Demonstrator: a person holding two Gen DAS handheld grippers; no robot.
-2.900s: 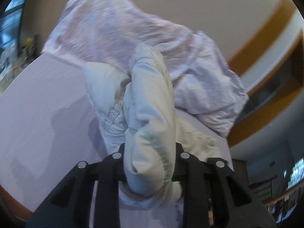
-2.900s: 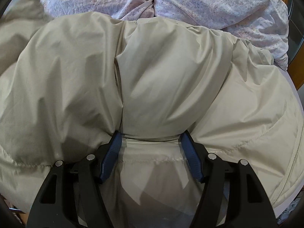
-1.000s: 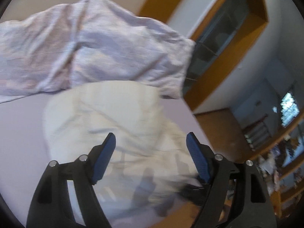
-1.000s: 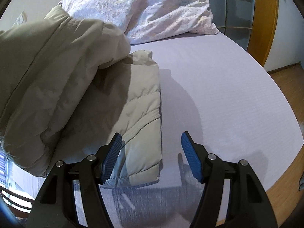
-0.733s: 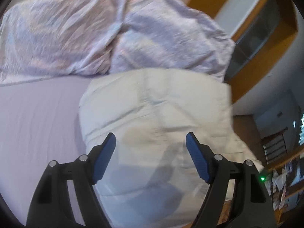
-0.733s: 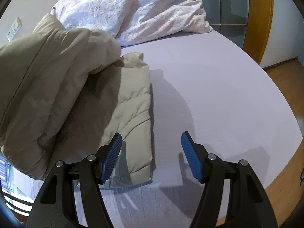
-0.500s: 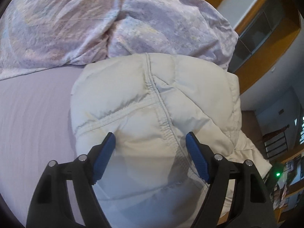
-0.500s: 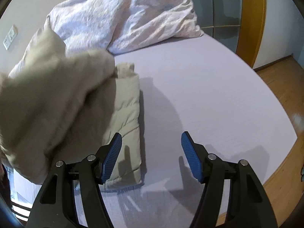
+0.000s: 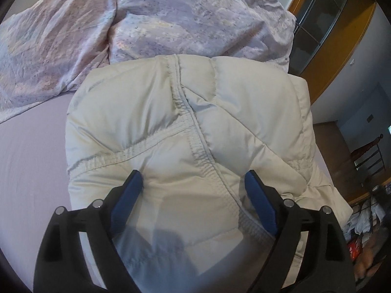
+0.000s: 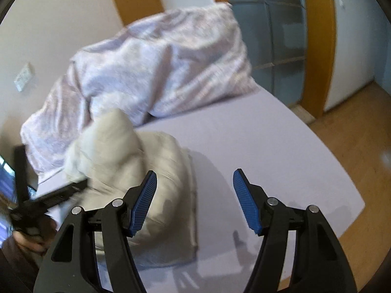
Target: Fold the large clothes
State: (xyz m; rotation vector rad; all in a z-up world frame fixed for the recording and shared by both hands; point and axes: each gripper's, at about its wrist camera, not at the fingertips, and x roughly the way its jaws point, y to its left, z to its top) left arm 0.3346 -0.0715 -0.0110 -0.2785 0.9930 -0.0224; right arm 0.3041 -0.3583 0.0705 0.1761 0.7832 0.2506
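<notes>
A cream padded jacket (image 9: 190, 127) lies folded in a thick bundle on the lilac bed sheet (image 9: 29, 161). My left gripper (image 9: 193, 183) is open, its blue pads pressing down on the near part of the bundle. In the right wrist view the jacket (image 10: 146, 171) is blurred, to the left of my right gripper (image 10: 194, 183), which is open, empty and raised above the sheet (image 10: 268, 151). The left gripper's black body (image 10: 48, 200) shows at the jacket's left side.
A crumpled floral duvet (image 9: 146, 24) is heaped at the head of the bed, right behind the jacket; it also shows in the right wrist view (image 10: 158, 68). A wood-framed glass door (image 10: 281, 36) and wooden floor (image 10: 354, 134) lie beyond the bed's right edge.
The left gripper let go of the jacket earlier and has now come down onto the folded bundle. The right gripper has drawn up and away from the jacket, staying open.
</notes>
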